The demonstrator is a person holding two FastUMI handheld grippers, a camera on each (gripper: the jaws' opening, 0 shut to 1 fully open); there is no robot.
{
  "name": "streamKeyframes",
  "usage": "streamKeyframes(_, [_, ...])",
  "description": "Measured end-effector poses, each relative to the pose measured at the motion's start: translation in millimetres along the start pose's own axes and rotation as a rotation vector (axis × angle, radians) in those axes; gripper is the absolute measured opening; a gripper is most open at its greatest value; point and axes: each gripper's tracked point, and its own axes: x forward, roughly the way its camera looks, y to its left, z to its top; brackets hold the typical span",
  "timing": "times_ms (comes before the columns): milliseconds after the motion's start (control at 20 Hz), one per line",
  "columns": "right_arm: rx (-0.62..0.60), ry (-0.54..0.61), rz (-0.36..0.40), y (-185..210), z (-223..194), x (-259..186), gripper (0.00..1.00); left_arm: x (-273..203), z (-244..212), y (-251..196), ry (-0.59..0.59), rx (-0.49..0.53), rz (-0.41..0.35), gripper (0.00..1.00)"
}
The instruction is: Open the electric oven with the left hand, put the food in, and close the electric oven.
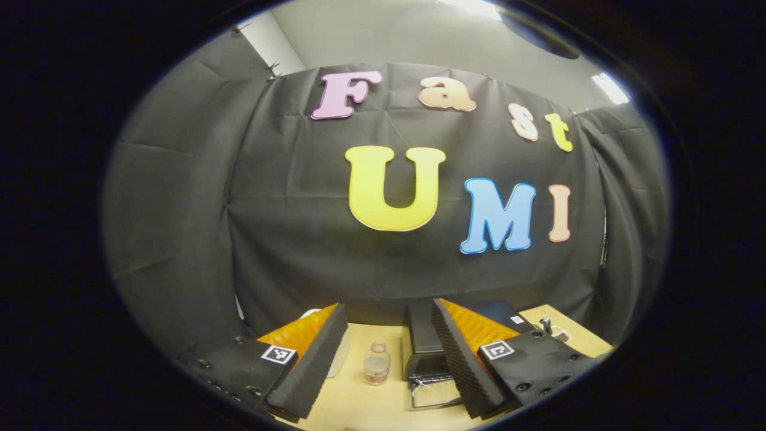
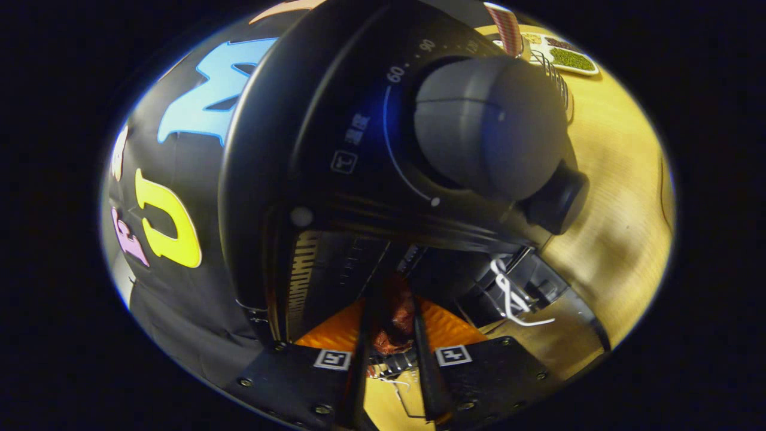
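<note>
Nearest in the right gripper view, our right gripper (image 2: 392, 335) has its fingers closed in tight on a piece of dark reddish food (image 2: 395, 317), right at the open mouth of the electric oven (image 2: 281, 149). Just beyond looms a grey dial knob (image 2: 488, 123); we can read 60 and 90 on its scale. In the left gripper view, our left gripper (image 1: 389, 359) is spread wide, holding nothing. Farther off on the wooden table (image 1: 359, 401) stand a small bottle (image 1: 377, 362) and the oven, door down.
</note>
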Motion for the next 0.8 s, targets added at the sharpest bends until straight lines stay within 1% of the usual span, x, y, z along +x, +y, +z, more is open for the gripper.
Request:
streamKeyframes(50, [-0.02,0.011,-0.005,3,0,-5,0.46,2,-1,-5,-0.001,0.0,-0.009,1.0])
streamKeyframes(100, [-0.066,0.017,-0.032,2,0,-13,0.64,5,-1,-10,-0.003,-0.001,-0.019,1.0])
streamKeyframes(150, [-0.108,0.021,-0.042,3,2,-18,0.66,8,-2,-16,-0.003,-0.002,-0.027,1.0])
streamKeyframes(200, [-0.15,0.025,-0.077,-3,-3,-26,0.7,10,-2,-21,-0.003,-0.005,-0.037,1.0])
streamKeyframes(250, [-0.206,0.02,-0.115,-9,0,-34,0.8,12,-4,-28,-0.003,-0.008,-0.048,1.0])
streamKeyframes(350, [-0.308,-0.006,-0.152,-12,10,-53,0.8,14,-4,-42,-0.004,-0.008,-0.067,1.0])
streamKeyframes(450, [-0.408,-0.03,-0.163,-9,18,-78,0.8,15,-2,-58,-0.014,0.0,-0.092,1.0])
streamKeyframes(500, [-0.454,-0.039,-0.168,-6,22,-90,0.8,16,-2,-67,-0.016,0.001,-0.103,0.96])
streamKeyframes(650, [-0.555,-0.078,-0.157,7,35,-125,0.8,18,-6,-90,-0.019,-0.003,-0.126,0.96])
streamKeyframes(700, [-0.584,-0.1,-0.155,11,41,-138,0.8,18,-6,-97,-0.02,-0.004,-0.13,1.0])
streamKeyframes(800, [-0.65,-0.13,-0.175,16,51,-164,0.8,15,-9,-110,-0.017,0.0,-0.135,1.0])
